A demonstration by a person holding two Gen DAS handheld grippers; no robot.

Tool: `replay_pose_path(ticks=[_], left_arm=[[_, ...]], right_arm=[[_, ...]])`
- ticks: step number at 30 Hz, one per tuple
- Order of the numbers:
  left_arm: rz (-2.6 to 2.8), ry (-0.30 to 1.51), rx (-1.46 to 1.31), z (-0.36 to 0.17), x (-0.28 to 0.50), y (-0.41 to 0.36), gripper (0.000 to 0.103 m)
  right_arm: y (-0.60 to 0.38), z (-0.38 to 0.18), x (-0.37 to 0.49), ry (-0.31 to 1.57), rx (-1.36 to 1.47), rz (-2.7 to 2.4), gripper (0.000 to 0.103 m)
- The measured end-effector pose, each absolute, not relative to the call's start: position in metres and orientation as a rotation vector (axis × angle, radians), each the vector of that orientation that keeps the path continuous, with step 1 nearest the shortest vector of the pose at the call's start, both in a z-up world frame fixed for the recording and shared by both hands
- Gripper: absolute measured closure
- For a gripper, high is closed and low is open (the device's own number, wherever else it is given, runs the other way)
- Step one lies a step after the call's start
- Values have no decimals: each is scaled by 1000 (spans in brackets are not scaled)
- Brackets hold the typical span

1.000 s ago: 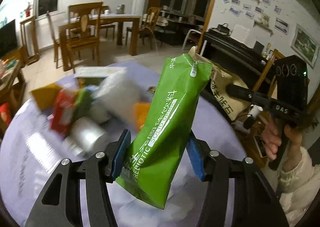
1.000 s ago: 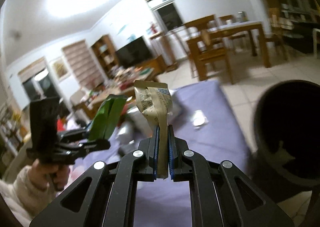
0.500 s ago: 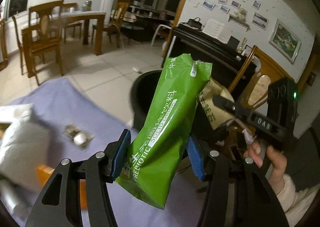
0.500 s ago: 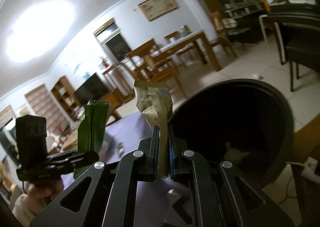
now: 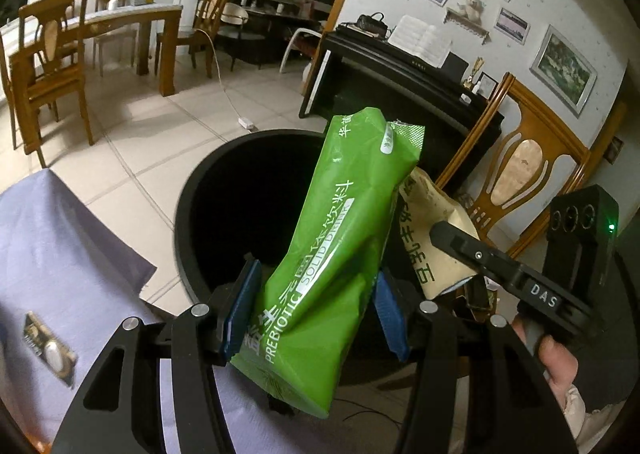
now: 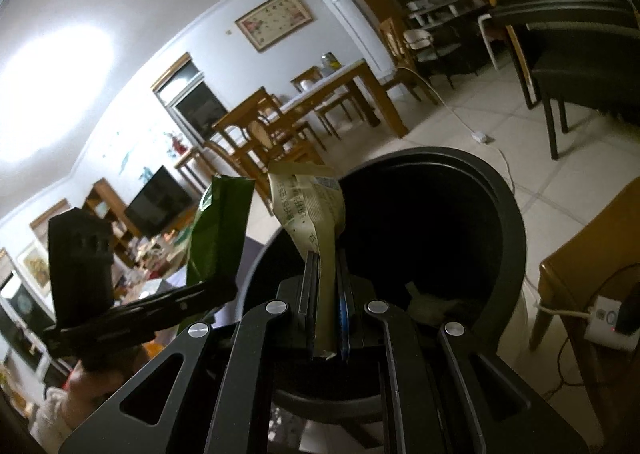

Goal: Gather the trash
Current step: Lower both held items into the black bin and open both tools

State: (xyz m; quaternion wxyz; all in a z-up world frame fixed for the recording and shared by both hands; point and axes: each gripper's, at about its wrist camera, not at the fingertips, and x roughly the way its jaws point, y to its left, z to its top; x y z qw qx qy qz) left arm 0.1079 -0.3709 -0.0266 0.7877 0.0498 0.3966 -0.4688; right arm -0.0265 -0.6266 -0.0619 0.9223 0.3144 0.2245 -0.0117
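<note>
- Between the blue pads of the left gripper [image 5: 316,314]: green drink pouch [image 5: 340,246], clamped at its lower half, top tilted up and to the right.
- Straight ahead past the jaws now: open mouth of the black bin [image 5: 188,213], where a second ago lay cluttered purple tablecloth [image 5: 60,246]; carry phase judged nearly over, release next.
- Right of the jaws: right gripper [image 5: 456,242], pinched flat on a beige wrapper [image 5: 436,238] that touches or nearly touches the pouch.
- Left of the jaws: cloth edge close beside the bin wall, little slack on that side.
- From the right wrist view, between the fully closed jaws of the right gripper [image 6: 328,310]: same beige wrapper [image 6: 312,213], standing upright.
- Beyond and right of the jaws: bin [image 6: 508,221] now filling the centre instead of sitting off to the side, near rim just under the fingers, pale scrap visible inside.
- Left of the jaws: green pouch [image 6: 216,230] in the other gripper, close alongside; crowding at the rim a likely snag if both drop together.
- Far right: wooden chair [image 6: 580,266] near the bin wall, limiting swing there.
</note>
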Motion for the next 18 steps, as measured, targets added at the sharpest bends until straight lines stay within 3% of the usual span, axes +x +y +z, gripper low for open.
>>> replay_pose_path(ticks=[7,9,11,13,18], left_arm=[[-984,859,132,-34,112,-390,46],[-972,867,139,-35,113,-393,46],[-960,874,147,-36,113,-393,36],[-947,866,148,-34,112,-390,29],[-933,856,136,-26,109,-375,29]], right_arm=[[-635,-73,-30,473,683,-19,89],[-637,-72,-29,467,692,-22,50],[-638,-68,-32,438,704,-33,40],[-638,-65,-35,433,702,-32,40],[-625,-55,-35,438,673,-22,40]])
